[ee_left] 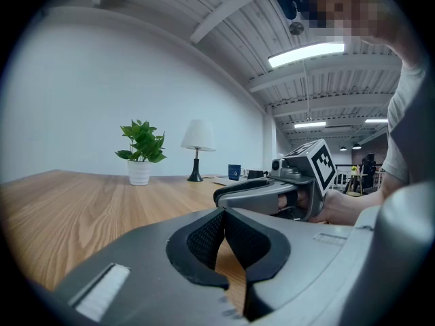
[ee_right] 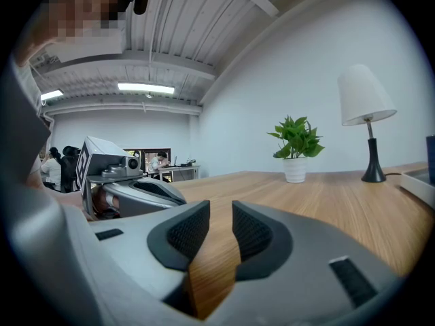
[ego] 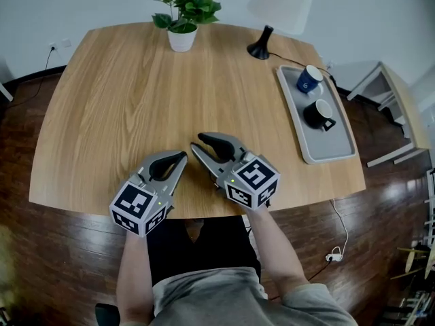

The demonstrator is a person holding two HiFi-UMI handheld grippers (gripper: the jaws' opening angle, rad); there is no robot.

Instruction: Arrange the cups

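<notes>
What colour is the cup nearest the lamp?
The cup is blue, clearest in the head view.

Bright, even indoor light; ceiling strip lights (ee_left: 306, 51) glare; gripper views fisheye, dark corners.

I have both claws low in the centre of the frame, side by side, pointing up-frame and nearly level. My left claw (ego: 179, 157) has its tips pressed together with nothing in them. My right claw (ego: 204, 140) sits just beside it, a little higher in the frame, its jaws a thin slit apart and empty. My left forearm (ego: 134, 270) and right forearm (ego: 275, 246) rise from the bottom edge.
</notes>
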